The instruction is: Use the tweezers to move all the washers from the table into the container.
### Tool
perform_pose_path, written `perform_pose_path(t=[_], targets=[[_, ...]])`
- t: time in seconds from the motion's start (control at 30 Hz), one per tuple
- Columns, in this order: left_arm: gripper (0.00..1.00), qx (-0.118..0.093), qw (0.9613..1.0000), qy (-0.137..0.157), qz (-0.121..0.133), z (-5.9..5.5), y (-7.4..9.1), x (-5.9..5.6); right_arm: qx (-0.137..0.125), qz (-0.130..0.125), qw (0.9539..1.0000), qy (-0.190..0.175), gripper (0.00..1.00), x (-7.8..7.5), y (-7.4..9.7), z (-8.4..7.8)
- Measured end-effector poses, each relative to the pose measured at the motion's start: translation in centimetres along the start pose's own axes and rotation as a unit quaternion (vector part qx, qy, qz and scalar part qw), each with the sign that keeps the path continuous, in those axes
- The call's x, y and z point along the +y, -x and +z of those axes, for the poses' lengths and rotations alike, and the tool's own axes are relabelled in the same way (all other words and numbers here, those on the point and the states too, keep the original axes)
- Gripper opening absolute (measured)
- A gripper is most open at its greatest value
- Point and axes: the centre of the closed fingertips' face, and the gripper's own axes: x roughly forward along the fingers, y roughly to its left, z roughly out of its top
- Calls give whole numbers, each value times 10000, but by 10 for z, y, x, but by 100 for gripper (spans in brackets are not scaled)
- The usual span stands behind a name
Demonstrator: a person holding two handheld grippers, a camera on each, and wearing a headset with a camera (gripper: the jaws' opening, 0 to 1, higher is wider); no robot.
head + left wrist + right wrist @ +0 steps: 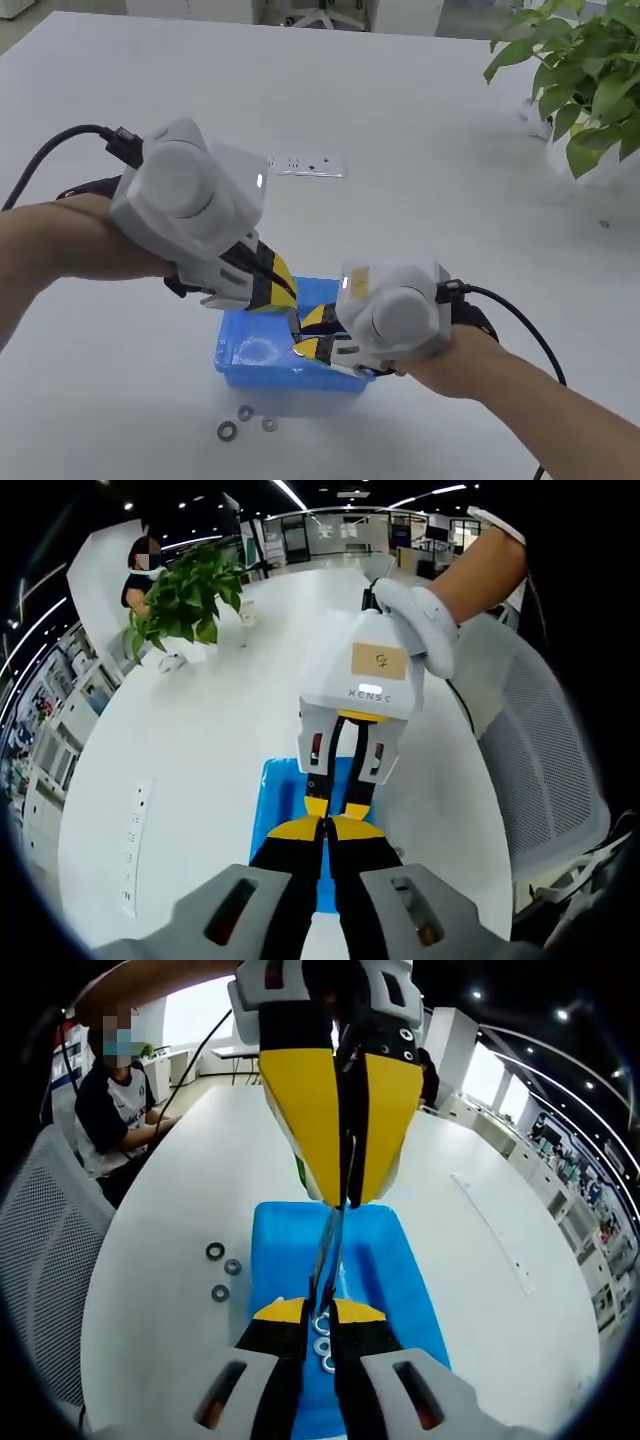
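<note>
Washers (246,412), three in a loose cluster, lie on the white table (450,230) just beside the near wall of the blue container (262,368) in the head view. Both grippers hang over the container, the left gripper (285,298) entering from the left and the right gripper (305,335) from the right, with their jaw tips nearly meeting. A power strip (305,165) lies flat further back. A potted plant (585,70) stands at the far right. Bare tabletop extends on every side of the container.

In the left gripper view, the left gripper's jaws stand narrow, yellow tips close together. The facing housing of the right gripper carries a tan label with a logo mark. Small lettering below it reads roughly XENSE. A mesh chair (545,750) stands just off the table edge.

In the right gripper view, the tweezers (332,1245) run out from between the left gripper's yellow jaws, which clamp them, down to the right gripper's jaw tips. Those jaws stand narrow around the tweezers' lower end; whether they press on it cannot be told. Further washers (322,1345), three in a line, show in the slit between them, over the container's blue floor.
</note>
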Motion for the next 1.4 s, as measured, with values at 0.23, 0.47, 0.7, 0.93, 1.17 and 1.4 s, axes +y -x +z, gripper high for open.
perform_pose_path(t=[0.23, 0.47, 0.7, 0.93, 1.17, 1.4], targets=[[6, 3, 9999, -78, 65, 6, 9, -6, -30, -57, 10000, 71, 9, 4, 6, 7], [6, 17, 9999, -121, 105, 12, 18, -12, -66, -133, 9998, 147, 9, 9, 14, 17], [6, 40, 9997, -168, 152, 14, 25, -23, -98, -147, 9996, 204, 9, 19, 18, 24], [6, 76, 9997, -139, 180, 9, 29, -34, -90, -79, 9996, 267, 10, 31, 16, 27], [6, 104, 9997, -99, 198, 4, 33, -42, -110, -35, 9995, 289, 10, 39, 13, 30], [6, 107, 9997, -108, 196, 4, 34, -46, -97, -12, 9994, 339, 10, 44, 12, 32]])
